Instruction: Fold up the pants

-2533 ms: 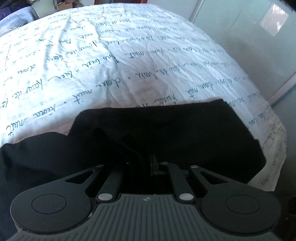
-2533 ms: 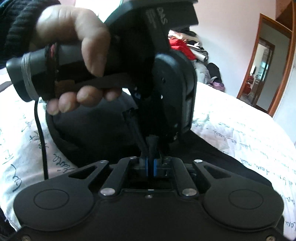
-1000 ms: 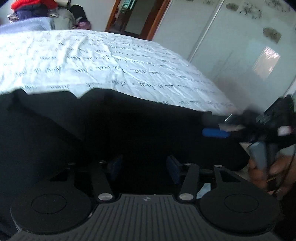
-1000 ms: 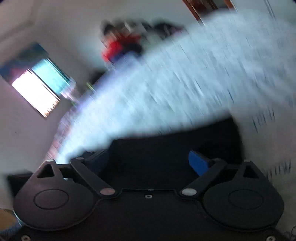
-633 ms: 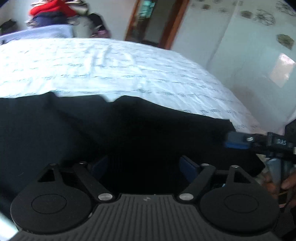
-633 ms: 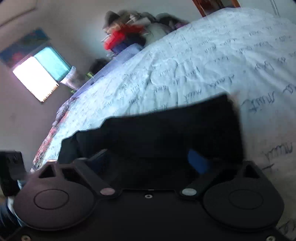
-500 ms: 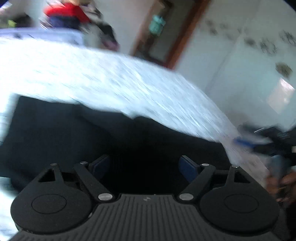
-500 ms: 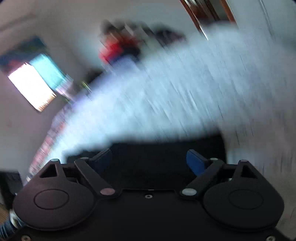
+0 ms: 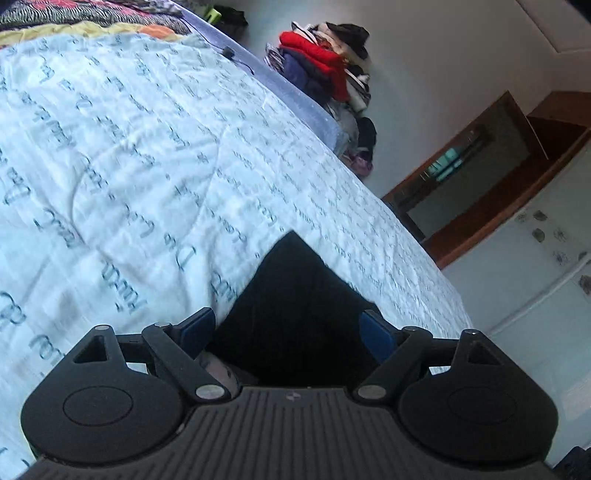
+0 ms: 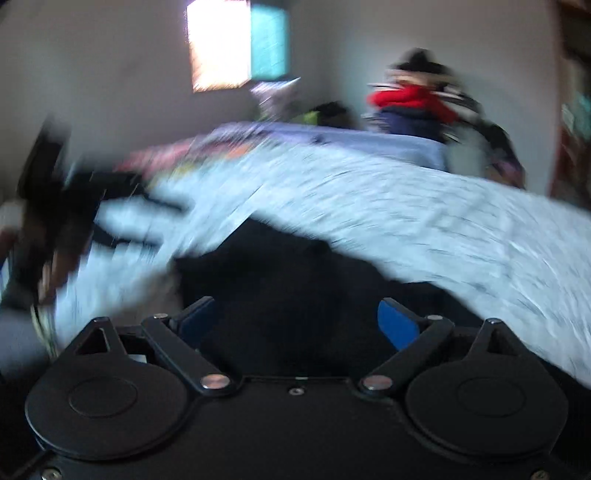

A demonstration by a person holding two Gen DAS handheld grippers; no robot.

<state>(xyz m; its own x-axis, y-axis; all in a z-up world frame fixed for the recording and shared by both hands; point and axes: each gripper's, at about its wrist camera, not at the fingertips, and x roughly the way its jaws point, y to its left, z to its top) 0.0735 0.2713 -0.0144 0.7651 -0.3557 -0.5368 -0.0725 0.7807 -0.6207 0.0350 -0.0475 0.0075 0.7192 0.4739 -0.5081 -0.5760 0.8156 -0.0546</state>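
The black pants (image 9: 295,295) lie folded on a pale bedsheet (image 9: 129,155) printed with handwriting. In the left wrist view one corner of them points away from me, between the blue pads of my left gripper (image 9: 286,328), whose jaws stand wide open with no grip on the cloth. The right wrist view is motion-blurred. There the pants (image 10: 288,280) spread dark in front of my right gripper (image 10: 295,321), also wide open with nothing pinched. At the left edge of that view the other gripper and a hand (image 10: 48,221) show as a dark smear.
A pile of clothes with a red jacket (image 9: 325,62) stands beyond the bed's far side. A wooden doorway (image 9: 480,173) and a white wardrobe front (image 9: 546,266) lie to the right. A colourful blanket (image 9: 74,18) covers the bed's far end, and a bright window (image 10: 221,44) is behind.
Both grippers let go of the pants and opened wide. Both swung and rolled, so the views now look along the bed toward the clothes pile. The pants lie folded smaller.
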